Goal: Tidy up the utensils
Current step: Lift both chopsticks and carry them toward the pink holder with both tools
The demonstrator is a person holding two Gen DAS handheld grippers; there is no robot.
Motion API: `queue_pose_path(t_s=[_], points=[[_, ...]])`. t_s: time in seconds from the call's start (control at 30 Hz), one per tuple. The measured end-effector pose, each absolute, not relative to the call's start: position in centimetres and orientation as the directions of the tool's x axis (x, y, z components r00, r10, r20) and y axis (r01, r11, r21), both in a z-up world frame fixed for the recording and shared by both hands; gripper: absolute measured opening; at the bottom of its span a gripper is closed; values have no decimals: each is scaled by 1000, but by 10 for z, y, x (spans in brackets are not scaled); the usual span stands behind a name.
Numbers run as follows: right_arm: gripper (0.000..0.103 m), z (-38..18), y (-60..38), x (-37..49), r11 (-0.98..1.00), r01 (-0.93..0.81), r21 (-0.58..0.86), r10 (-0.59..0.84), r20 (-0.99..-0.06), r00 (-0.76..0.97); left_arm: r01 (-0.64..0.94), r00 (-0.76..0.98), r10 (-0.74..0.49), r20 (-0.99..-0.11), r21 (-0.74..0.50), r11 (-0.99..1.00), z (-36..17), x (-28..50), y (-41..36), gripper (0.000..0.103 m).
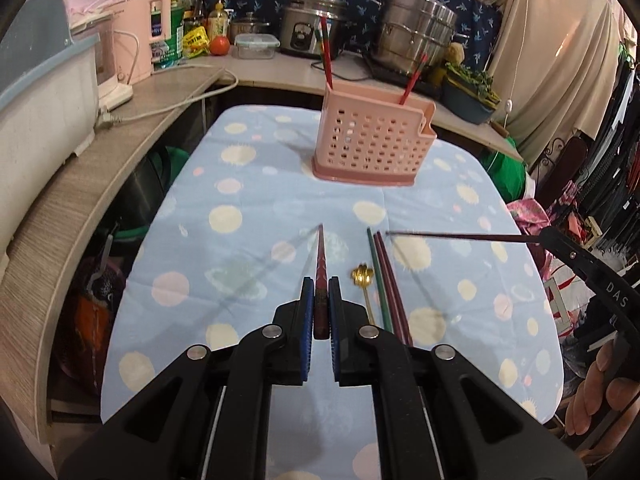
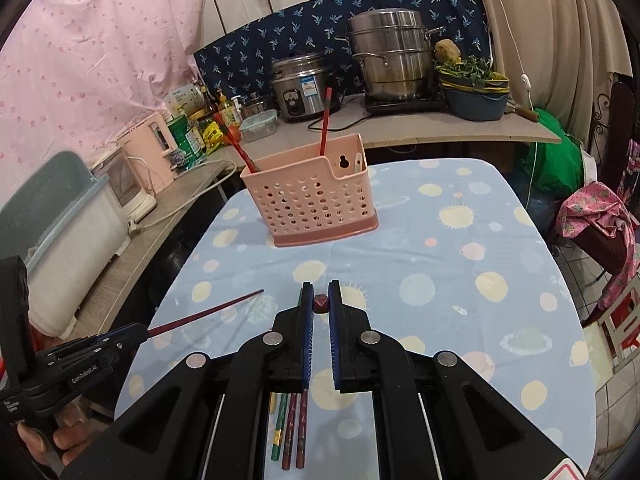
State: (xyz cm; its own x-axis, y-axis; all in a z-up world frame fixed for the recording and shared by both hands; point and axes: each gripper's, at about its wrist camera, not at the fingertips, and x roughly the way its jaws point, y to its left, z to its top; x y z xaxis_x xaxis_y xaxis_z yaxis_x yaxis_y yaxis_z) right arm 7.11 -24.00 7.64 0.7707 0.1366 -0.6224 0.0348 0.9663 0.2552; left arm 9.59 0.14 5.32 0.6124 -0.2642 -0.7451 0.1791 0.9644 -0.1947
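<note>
A pink perforated utensil holder point(image 1: 370, 142) stands on the far half of the table, with red chopsticks sticking out; it also shows in the right wrist view point(image 2: 316, 196). My left gripper point(image 1: 321, 286) is shut on a dark red chopstick point(image 1: 321, 268) that points forward above the cloth; it also shows in the right wrist view point(image 2: 208, 314). My right gripper point(image 2: 321, 292) is shut on a dark red chopstick, seen end-on point(image 2: 321, 303) and from the left point(image 1: 460, 236). A green and two maroon chopsticks point(image 1: 386, 280) and a gold spoon point(image 1: 364, 278) lie on the cloth.
The table has a light blue dotted cloth point(image 1: 260, 208). A counter point(image 1: 132, 120) wraps around the left and back with a rice cooker point(image 1: 310, 26), steel steamer pot point(image 1: 416, 28), pink appliance point(image 1: 140, 36) and food box point(image 1: 256, 46). Clothes hang at right.
</note>
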Motion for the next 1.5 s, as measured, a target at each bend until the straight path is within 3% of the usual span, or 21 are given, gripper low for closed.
queue_pose_path(t_s=[0.57,1.1,1.3,1.5], points=[[7,126,-260,120,960,26,280,130,-524,842,145,745,-217,-631,-164,976,124,161,7,7],[7,221,-277,199,939,-19,343,136,-321,937,171,875,-251,-415,-220,960,236,221,-5,7],[7,230,-276,236,942,-9,334,121,-316,941,179,905,-252,-344,-229,957,263,246,-14,7],[7,209,-274,268,947,9,320,116,-369,922,168,904,-242,-352,-229,959,256,278,-24,7]])
